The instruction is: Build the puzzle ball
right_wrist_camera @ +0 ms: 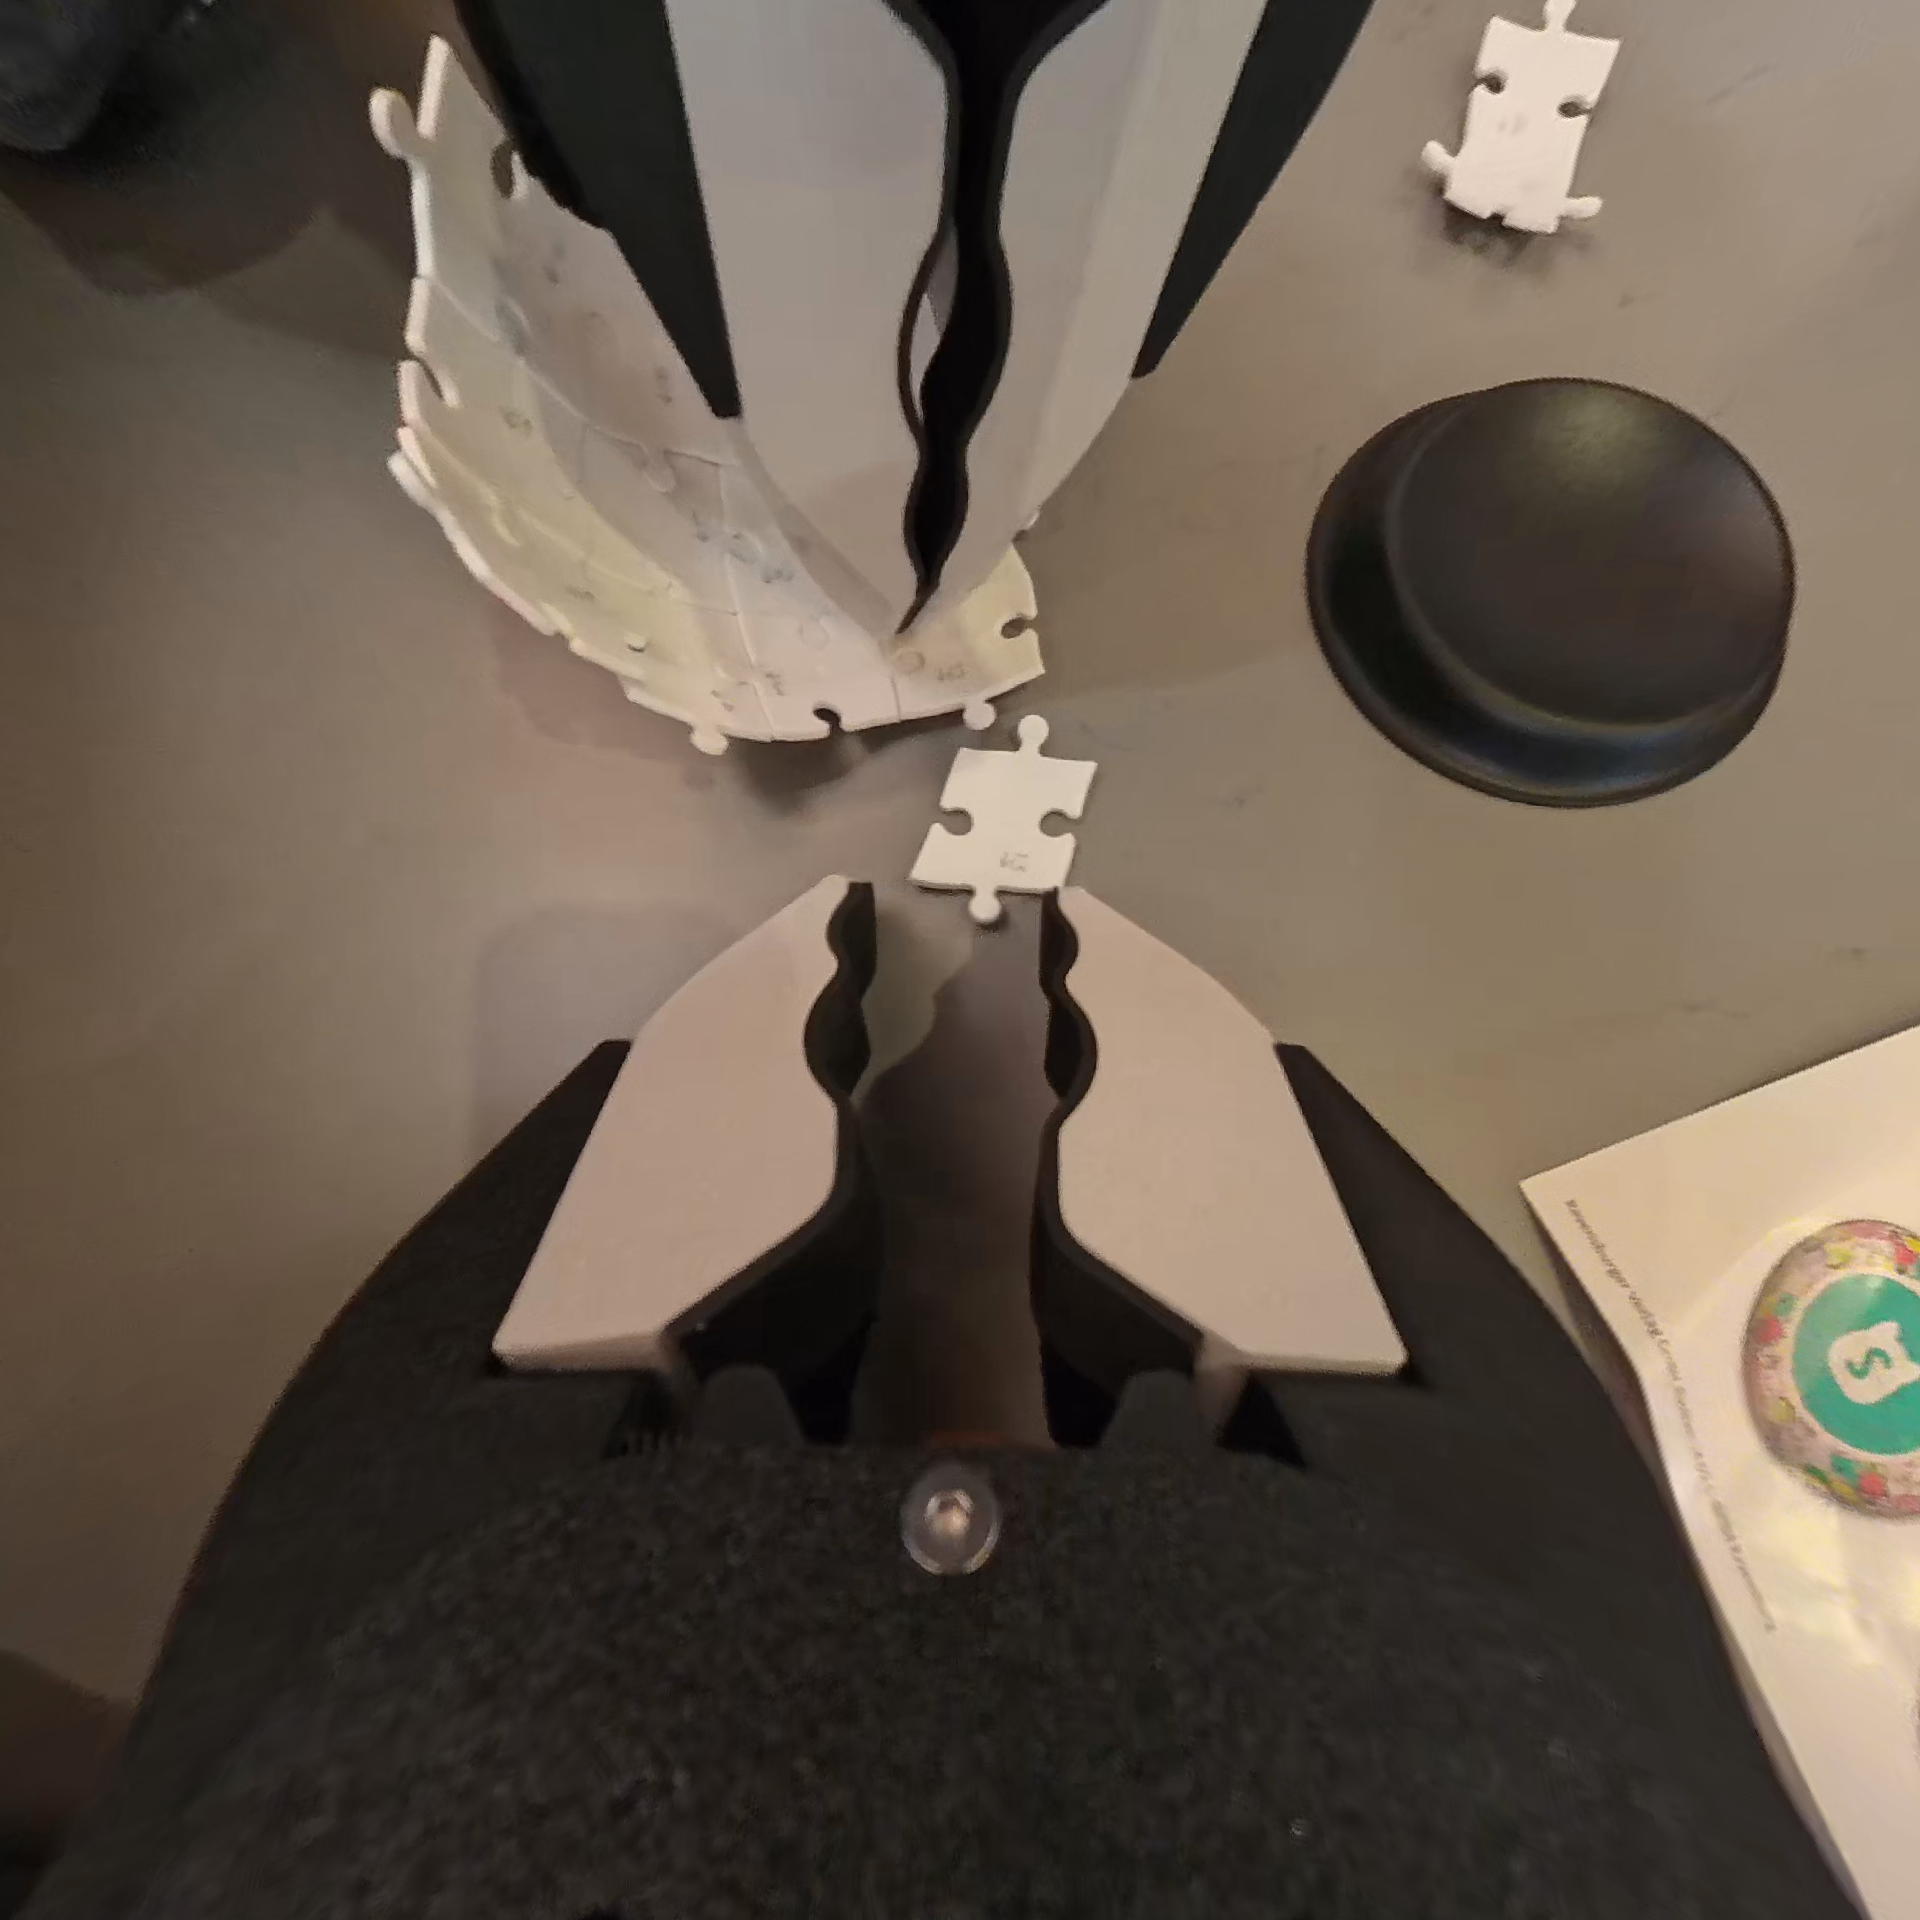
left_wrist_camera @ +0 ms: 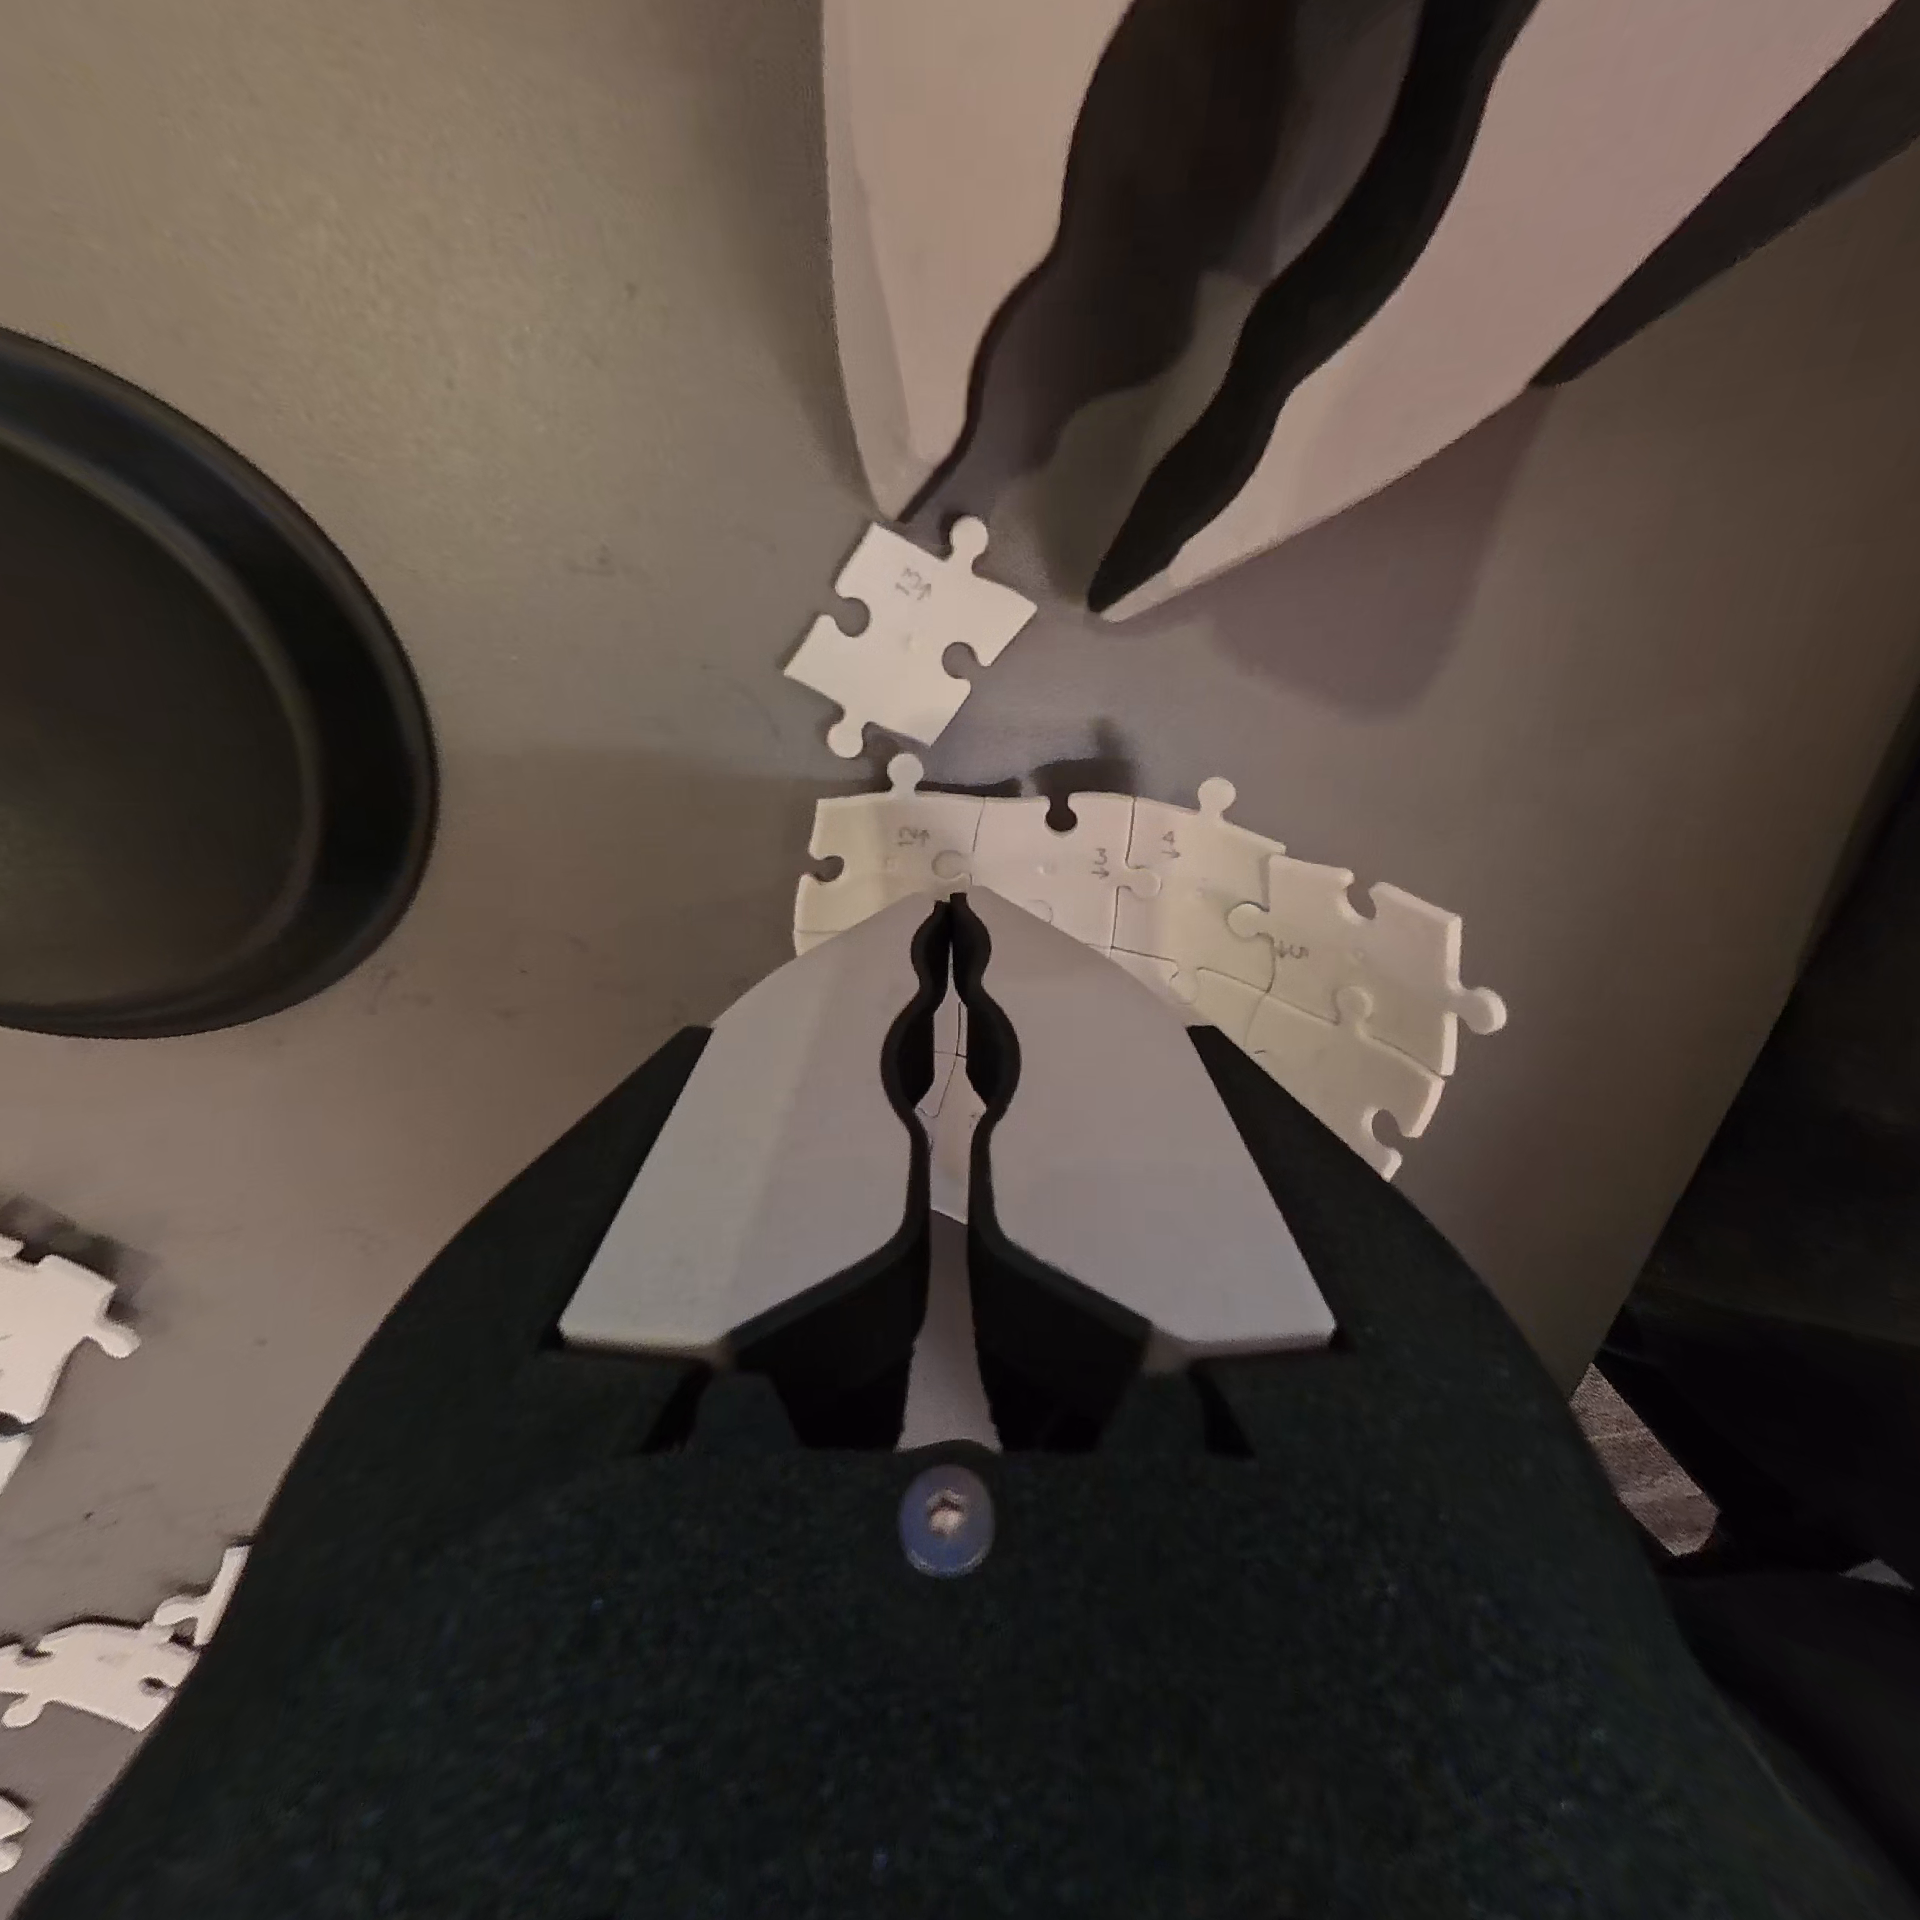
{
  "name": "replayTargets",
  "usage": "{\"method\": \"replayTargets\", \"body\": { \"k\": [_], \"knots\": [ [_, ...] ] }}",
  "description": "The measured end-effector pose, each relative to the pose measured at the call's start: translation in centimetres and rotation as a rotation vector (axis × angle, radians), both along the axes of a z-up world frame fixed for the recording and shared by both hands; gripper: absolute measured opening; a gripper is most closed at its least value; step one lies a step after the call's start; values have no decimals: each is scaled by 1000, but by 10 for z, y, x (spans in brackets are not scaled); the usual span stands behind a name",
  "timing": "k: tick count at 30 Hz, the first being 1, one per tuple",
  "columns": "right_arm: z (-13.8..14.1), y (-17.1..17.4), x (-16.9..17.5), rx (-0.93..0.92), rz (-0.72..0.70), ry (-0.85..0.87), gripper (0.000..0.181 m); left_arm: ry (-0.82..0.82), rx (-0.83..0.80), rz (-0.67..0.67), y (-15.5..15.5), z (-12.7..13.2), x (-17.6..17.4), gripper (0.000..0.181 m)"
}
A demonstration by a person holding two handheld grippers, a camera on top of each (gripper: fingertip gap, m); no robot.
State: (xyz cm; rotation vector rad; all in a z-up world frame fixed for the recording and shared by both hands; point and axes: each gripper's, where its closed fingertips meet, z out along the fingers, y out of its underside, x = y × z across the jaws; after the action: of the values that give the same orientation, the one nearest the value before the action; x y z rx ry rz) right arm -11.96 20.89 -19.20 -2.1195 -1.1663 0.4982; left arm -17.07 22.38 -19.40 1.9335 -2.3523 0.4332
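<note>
Item: puzzle ball, part built, on a grey table [right_wrist_camera: 312, 831]. Nearest in the right wrist view, the right gripper [right_wrist_camera: 956, 904], jaws apart and empty, tips at the table just short of a loose piece [right_wrist_camera: 1013, 821]. The loose piece lies flat, white back upward, one knob toward the gripper and one knob toward the curved shell [right_wrist_camera: 623, 582] just beyond it, a narrow gap between; its long axis seems to run near to far along the gripper's line. The shell, a bowed sheet of joined white pieces, stands on its edge and curves away to the far left, its near rim showing a knob and sockets facing the loose piece. The left gripper [right_wrist_camera: 914, 613], reaching in from the far side, is clamped on the shell's near edge, jaws together. In the left wrist view the same grip shows at the tips [left_wrist_camera: 954, 902]. To the right, apart, a black round base [right_wrist_camera: 1548, 582]; far right, another spare piece [right_wrist_camera: 1517, 135]; near right, a printed sheet [right_wrist_camera: 1766, 1403] picturing the finished ball. Handling note, as judgement: pinch the loose piece by its side edges, leave the far knob free, lift slightly, match its tilt to the shell's curve, then press in while the left grip braces.
</note>
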Motion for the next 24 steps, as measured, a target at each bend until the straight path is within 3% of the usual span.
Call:
{"method": "replayTargets", "body": {
  "k": [7, 15, 19, 24],
  "knots": [
    [6, -12, -9, -55, 23, 71, 28, -10, -11, 12, 0, 0, 0, 0],
    [-2, 8, 2, 34, -34, -36, 39, -16, -1, 14, 0, 0, 0, 0],
    [-3, 13, -3, 53, -38, -62, 26, -18, -1, 18, 0, 0, 0, 0],
    [-3, 16, -1, 68, -48, -72, 26, -22, -5, 18, 0, 0, -1, 0]
  ]
}}
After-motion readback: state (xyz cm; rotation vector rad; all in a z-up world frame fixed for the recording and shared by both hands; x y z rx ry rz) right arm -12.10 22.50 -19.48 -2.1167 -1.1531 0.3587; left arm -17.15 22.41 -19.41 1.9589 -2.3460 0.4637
